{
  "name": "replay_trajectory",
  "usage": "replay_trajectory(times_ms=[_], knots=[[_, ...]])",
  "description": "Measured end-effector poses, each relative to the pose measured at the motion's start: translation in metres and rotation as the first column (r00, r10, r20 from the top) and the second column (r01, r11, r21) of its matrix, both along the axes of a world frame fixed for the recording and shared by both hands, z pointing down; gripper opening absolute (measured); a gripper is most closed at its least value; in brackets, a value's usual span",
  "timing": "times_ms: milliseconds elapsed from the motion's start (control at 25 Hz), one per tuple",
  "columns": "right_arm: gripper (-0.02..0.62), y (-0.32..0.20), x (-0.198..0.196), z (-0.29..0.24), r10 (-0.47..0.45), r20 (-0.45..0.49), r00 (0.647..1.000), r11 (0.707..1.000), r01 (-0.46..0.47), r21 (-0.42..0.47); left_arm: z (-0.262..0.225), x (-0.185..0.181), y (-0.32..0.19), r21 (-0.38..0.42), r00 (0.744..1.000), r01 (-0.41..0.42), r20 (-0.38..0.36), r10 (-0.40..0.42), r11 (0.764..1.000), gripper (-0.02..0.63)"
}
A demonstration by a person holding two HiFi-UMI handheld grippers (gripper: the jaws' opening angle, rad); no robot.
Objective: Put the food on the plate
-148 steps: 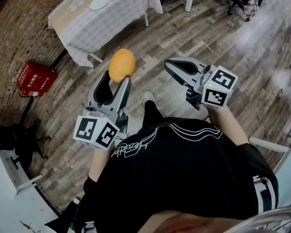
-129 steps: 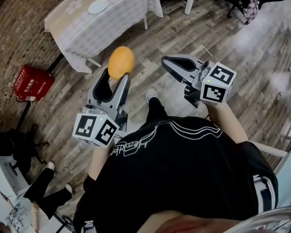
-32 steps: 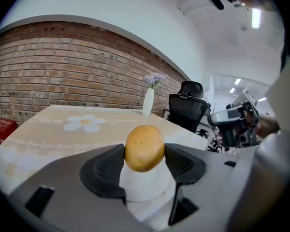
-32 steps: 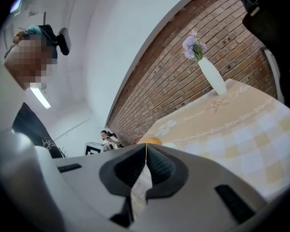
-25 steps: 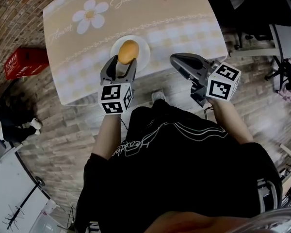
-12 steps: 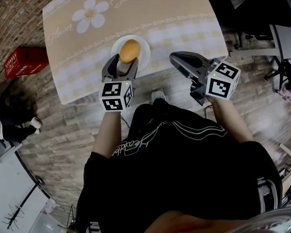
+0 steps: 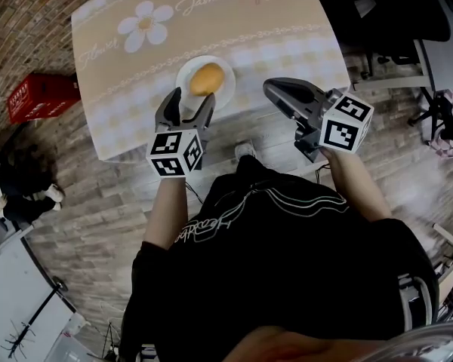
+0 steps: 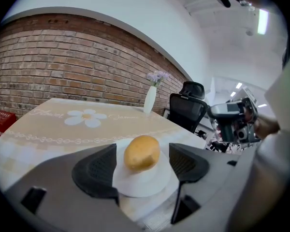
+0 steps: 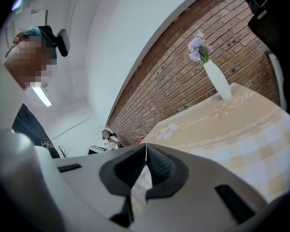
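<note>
Left gripper [image 7: 191, 96] is right at the table's near edge, jaws spreading wide and not touching anything. Right gripper [image 7: 275, 91] sits beside it, jaws pinched together, empty. Just past the left jaws, the round orange food [image 7: 206, 79] sits on the white plate [image 7: 184, 77] on the flowery table [image 7: 287, 29].

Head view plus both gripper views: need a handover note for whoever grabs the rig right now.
Grippers: the left hand-held gripper has its jaws opening, pads either side of the food, not touching it. The right hand-held gripper is shut and empty, held to the right of the plate over the table edge.
Things: food lies on the white plate on the table.
Done: food is on the plate.
Left: back the left hand-held gripper off without nudging the food. No other food in view.
</note>
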State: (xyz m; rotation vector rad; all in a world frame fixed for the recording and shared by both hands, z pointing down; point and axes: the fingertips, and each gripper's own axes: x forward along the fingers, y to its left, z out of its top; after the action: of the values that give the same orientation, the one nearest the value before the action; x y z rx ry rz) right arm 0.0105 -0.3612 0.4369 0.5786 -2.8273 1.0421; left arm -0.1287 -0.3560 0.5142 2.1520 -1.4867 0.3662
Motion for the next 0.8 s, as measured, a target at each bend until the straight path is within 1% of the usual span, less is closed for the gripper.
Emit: replay_trajectory(times_ms=[80, 160, 280, 360, 480, 520, 640, 720, 800], knots=[[-0.003, 0.003, -0.002, -0.012, 0.006, 0.004, 1.000, 1.000, -0.006, 0.019, -0.020, -0.003, 0.006, 0.012, 0.999, 0.010, -0.036, -0.010, 1.000, 0.318], [-0.003, 0.006, -0.003, -0.026, 0.016, 0.016, 1.000, 0.999, -0.016, 0.036, -0.044, -0.004, 0.014, 0.023, 0.995, 0.012, -0.097, -0.010, 1.000, 0.316], [-0.003, 0.015, -0.007, -0.047, 0.030, 0.046, 0.998, 0.998, -0.032, 0.045, -0.080, -0.002, 0.029, 0.044, 0.980, -0.004, -0.200, 0.013, 0.999, 0.314], [-0.003, 0.024, -0.009, -0.059, 0.032, 0.058, 0.998, 0.998, -0.035, 0.057, -0.103, 0.000, 0.040, 0.069, 0.969, -0.022, -0.243, 0.038, 0.997, 0.288], [-0.003, 0.043, -0.015, -0.075, 0.027, 0.073, 0.997, 0.995, -0.033, 0.090, -0.136, 0.004, 0.062, 0.119, 0.957, -0.066, -0.275, 0.097, 0.991, 0.217], [-0.003, 0.050, -0.018, -0.080, 0.024, 0.079, 0.997, 0.994, -0.032, 0.103, -0.147, 0.005, 0.069, 0.136, 0.953, -0.083, -0.278, 0.118, 0.987, 0.199], [-0.003, 0.068, -0.024, -0.091, 0.009, 0.085, 0.996, 0.989, -0.021, 0.143, -0.173, 0.009, 0.086, 0.178, 0.944, -0.121, -0.283, 0.169, 0.977, 0.111], [-0.003, 0.079, -0.027, -0.096, 0.000, 0.083, 0.997, 0.987, -0.013, 0.160, -0.184, 0.012, 0.099, 0.198, 0.937, -0.135, -0.293, 0.190, 0.971, 0.082], [-0.003, 0.088, -0.029, -0.100, -0.005, 0.087, 0.996, 0.985, -0.010, 0.171, -0.190, 0.014, 0.109, 0.208, 0.937, -0.145, -0.286, 0.202, 0.967, 0.045]])
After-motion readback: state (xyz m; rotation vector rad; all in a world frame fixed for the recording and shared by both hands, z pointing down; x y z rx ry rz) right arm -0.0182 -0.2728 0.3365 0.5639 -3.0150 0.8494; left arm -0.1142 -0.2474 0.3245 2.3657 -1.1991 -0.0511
